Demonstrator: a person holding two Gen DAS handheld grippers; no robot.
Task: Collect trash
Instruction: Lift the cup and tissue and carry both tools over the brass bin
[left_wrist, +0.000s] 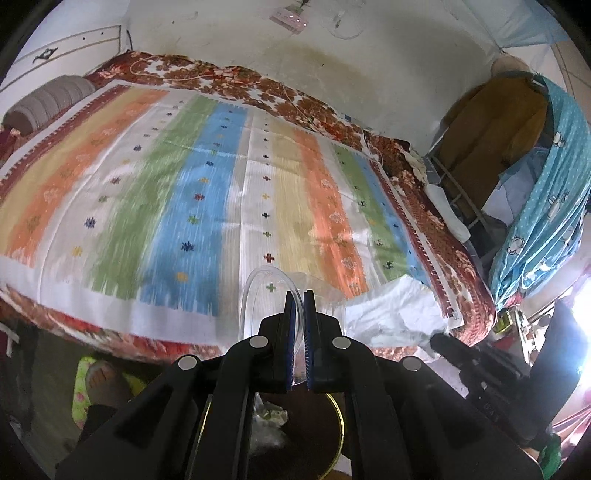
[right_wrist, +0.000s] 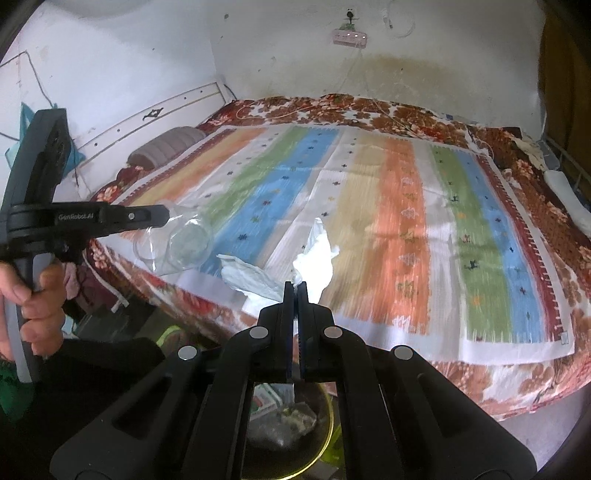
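Nearest, low: a round bin (right_wrist: 325, 435) with a yellow rim is sitting on the floor under both claws, already holding scraps of packaging.

Left claw (left_wrist: 300, 295): its blue-padded fingers (left_wrist: 291, 332) are pressing together on the wall of a clear plastic cup (left_wrist: 258, 291), which is hanging out past the bed's near edge. From the right wrist view the same claw (right_wrist: 168, 216) is reaching in from the left, a hand (right_wrist: 37, 299) gripping its handle, the cup (right_wrist: 177, 243) tilting on its side.

Right claw (right_wrist: 295, 286): jaws are closing tight on a pinch of crumpled white tissue (right_wrist: 317, 254), which is spreading beyond the fingertips over the bed's front edge.

Beyond: a striped coverlet (left_wrist: 207, 177) in orange, green, blue and white is lying flat over a red floral blanket (right_wrist: 546, 206).

Further: a grey ribbed bolster (right_wrist: 166, 147) is resting by the white headboard (right_wrist: 155, 114).

Farthest: a pink power strip (right_wrist: 349, 37) is hanging on the stained wall.
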